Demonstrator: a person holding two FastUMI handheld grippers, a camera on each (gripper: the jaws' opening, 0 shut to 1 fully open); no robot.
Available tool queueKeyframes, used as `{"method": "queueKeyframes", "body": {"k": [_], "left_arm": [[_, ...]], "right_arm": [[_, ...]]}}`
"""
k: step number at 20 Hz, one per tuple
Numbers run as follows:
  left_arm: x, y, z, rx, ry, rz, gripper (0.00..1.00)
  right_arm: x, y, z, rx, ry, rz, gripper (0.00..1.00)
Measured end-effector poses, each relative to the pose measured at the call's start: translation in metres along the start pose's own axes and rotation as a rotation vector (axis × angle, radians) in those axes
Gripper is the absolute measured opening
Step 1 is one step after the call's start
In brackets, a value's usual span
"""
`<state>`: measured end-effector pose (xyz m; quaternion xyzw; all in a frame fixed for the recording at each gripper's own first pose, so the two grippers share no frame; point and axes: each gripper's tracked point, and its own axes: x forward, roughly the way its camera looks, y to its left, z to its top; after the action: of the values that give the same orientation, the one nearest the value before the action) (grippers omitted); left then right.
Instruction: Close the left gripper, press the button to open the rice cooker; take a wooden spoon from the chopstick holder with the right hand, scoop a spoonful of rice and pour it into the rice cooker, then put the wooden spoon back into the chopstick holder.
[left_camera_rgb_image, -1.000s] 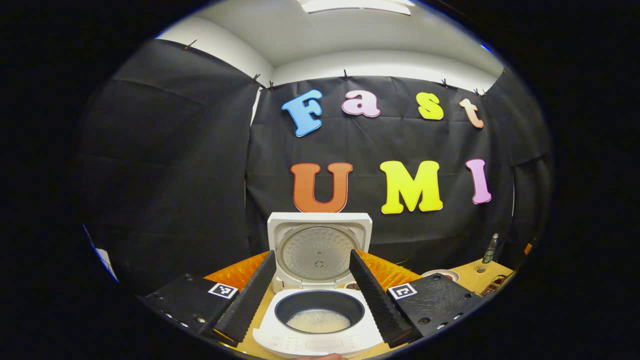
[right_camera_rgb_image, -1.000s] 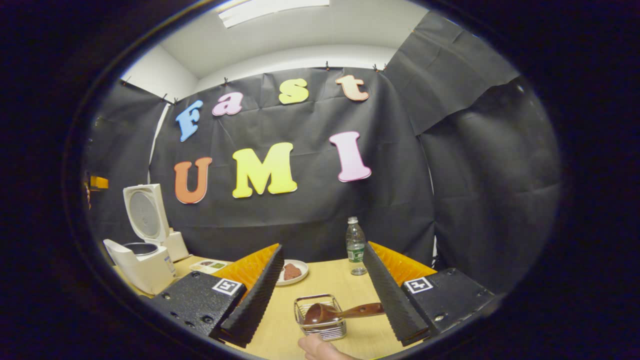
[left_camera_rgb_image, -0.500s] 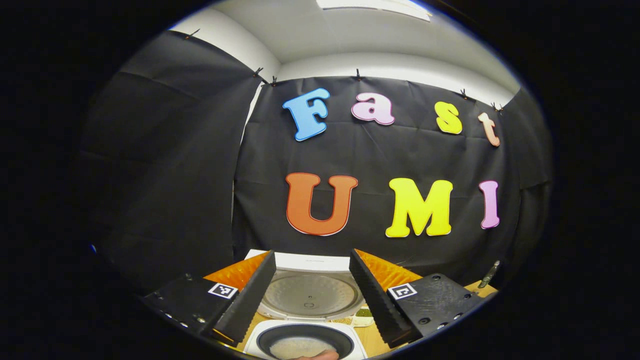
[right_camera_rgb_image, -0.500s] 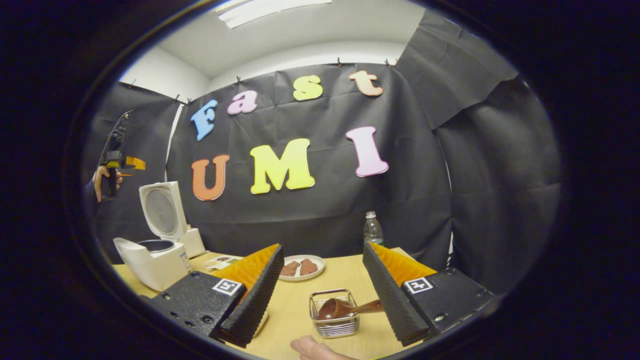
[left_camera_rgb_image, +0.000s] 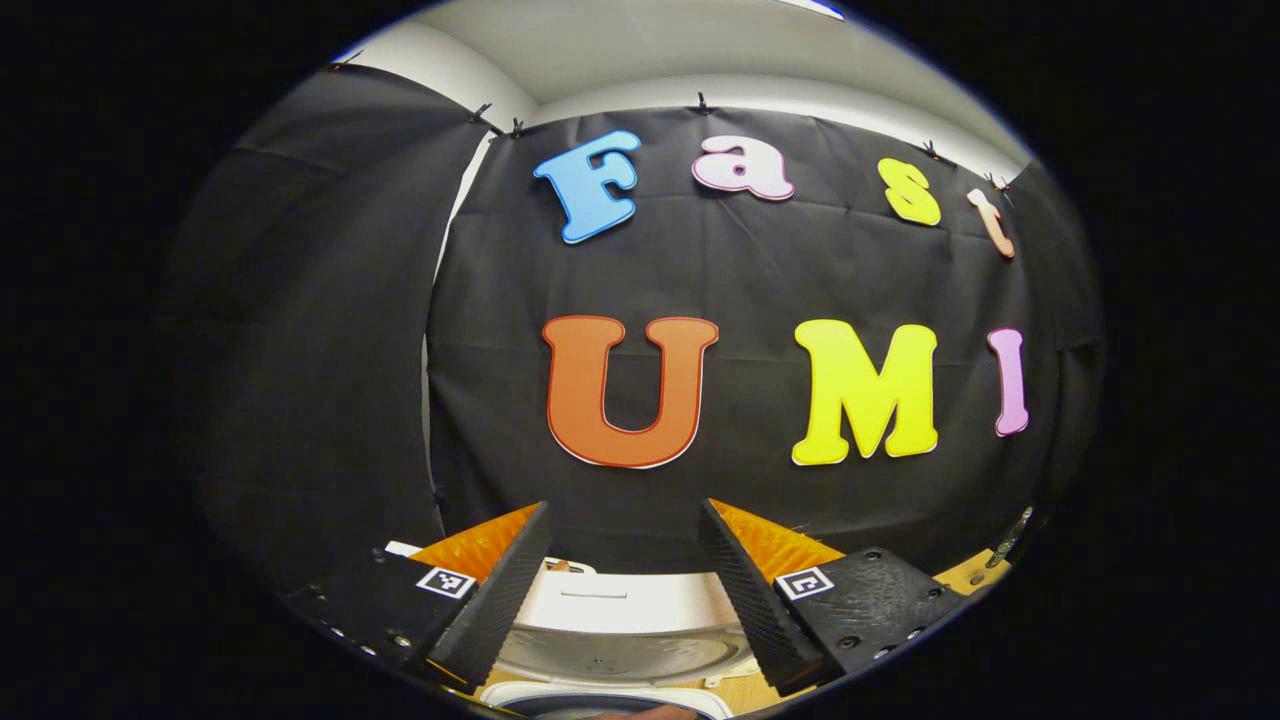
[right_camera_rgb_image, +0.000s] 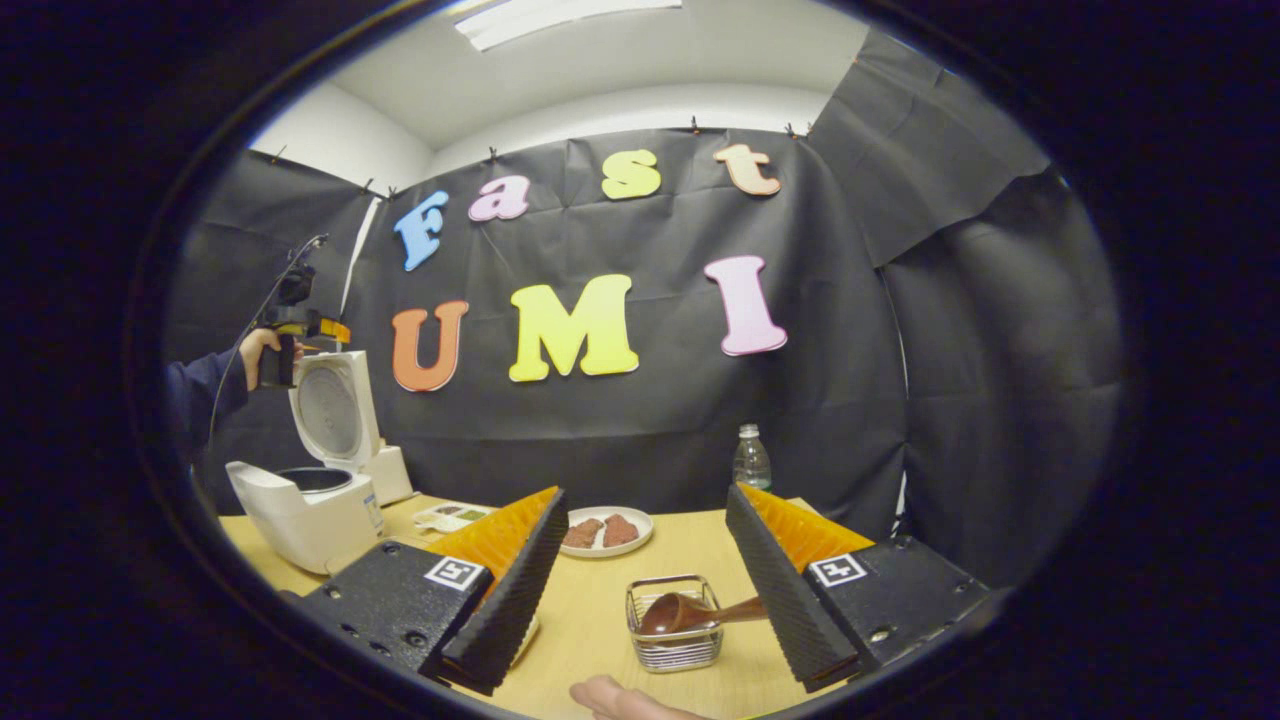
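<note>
- Surroundings, right gripper view: a wooden table (right_camera_rgb_image: 590, 620) carried a white rice cooker (right_camera_rgb_image: 300, 505) at far left, a small tray of greenish items (right_camera_rgb_image: 447, 516) beside it, a plate (right_camera_rgb_image: 605, 531) with brown pieces near the middle, and a clear water bottle (right_camera_rgb_image: 751, 460) against the booth wall.
- Right claw (right_camera_rgb_image: 640, 575): its fingers stood wide apart with nothing between them — the wire chopstick holder (right_camera_rgb_image: 673, 637) sat on the table in the gap ahead, untouched. A fingertip of the holding hand (right_camera_rgb_image: 620, 698) showed at the bottom edge.
- Wooden spoon (right_camera_rgb_image: 700, 612): it lay across the holder's rim, long axis roughly level, bowl toward the left and handle running right, where the right finger (right_camera_rgb_image: 780, 590) hid its end.
- Rice cooker: lid (right_camera_rgb_image: 330, 408) raised upright, dark inner pot (right_camera_rgb_image: 312, 481) exposed; it stood well apart from the holder.
- Left claw (left_camera_rgb_image: 622, 575): fingers spread open and empty in the left gripper view, held above the cooker's lid (left_camera_rgb_image: 620, 615); in the right gripper view a hand (right_camera_rgb_image: 262, 350) in a dark sleeve held it at the lid's top.
- Writing: the bottle's label and the cooker's sticker were too small to read; each claw bore square black-and-white markers (right_camera_rgb_image: 450, 574).
</note>
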<state>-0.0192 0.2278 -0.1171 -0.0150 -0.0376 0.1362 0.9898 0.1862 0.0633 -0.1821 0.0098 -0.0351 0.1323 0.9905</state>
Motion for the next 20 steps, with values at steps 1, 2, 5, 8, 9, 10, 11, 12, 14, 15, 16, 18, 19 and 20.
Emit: {"method": "queueKeyframes", "body": {"k": [1, 2, 5, 8, 9, 10, 11, 12, 14, 15, 16, 18, 19, 20], "left_arm": [[0.001, 0.002, 0.000, -0.001, 0.008, 0.009, 0.83], [0.001, 0.003, -0.003, -0.008, 0.018, 0.015, 0.94], [-0.006, 0.015, -0.010, 0.050, 0.056, 0.111, 0.96], [-0.015, 0.009, -0.010, 0.057, 0.065, 0.080, 0.96], [-0.016, 0.012, -0.011, 0.058, 0.074, 0.079, 0.96], [-0.020, 0.012, -0.012, 0.060, 0.089, 0.077, 0.96], [-0.025, 0.011, -0.012, 0.063, 0.093, 0.073, 0.96], [-0.034, 0.010, -0.016, 0.063, 0.103, 0.067, 0.96], [-0.058, 0.004, -0.022, 0.062, 0.107, 0.054, 0.96], [-0.067, 0.002, -0.025, 0.068, 0.106, 0.042, 0.95], [-0.075, 0.002, -0.028, 0.063, 0.108, 0.034, 0.95], [-0.092, 0.001, -0.039, 0.062, 0.126, 0.025, 0.95], [-0.102, -0.002, -0.045, 0.059, 0.134, 0.022, 0.95], [-0.113, -0.003, -0.050, 0.057, 0.129, 0.021, 0.95]], "right_arm": [[-0.007, -0.003, 0.004, -0.007, 0.006, -0.024, 1.00], [-0.017, -0.002, 0.009, -0.011, 0.008, -0.041, 0.98], [-0.052, 0.011, 0.020, -0.036, 0.007, -0.079, 1.00], [-0.084, 0.019, 0.029, -0.043, 0.003, -0.123, 1.00], [-0.095, 0.023, 0.030, -0.032, 0.003, -0.125, 1.00], [-0.105, 0.027, 0.031, -0.019, 0.009, -0.124, 1.00], [-0.113, 0.031, 0.032, -0.011, 0.010, -0.122, 0.99], [-0.120, 0.033, 0.035, -0.007, 0.005, -0.125, 0.99], [-0.131, 0.033, 0.037, 0.003, -0.002, -0.132, 0.99], [-0.137, 0.036, 0.035, 0.011, 0.003, -0.123, 0.99], [-0.142, 0.040, 0.031, 0.018, 0.017, -0.110, 1.00], [-0.151, 0.039, 0.023, 0.026, 0.045, -0.114, 1.00], [-0.155, 0.038, 0.024, 0.026, 0.047, -0.118, 0.99], [-0.160, 0.040, 0.026, 0.031, 0.039, -0.114, 1.00]]}}
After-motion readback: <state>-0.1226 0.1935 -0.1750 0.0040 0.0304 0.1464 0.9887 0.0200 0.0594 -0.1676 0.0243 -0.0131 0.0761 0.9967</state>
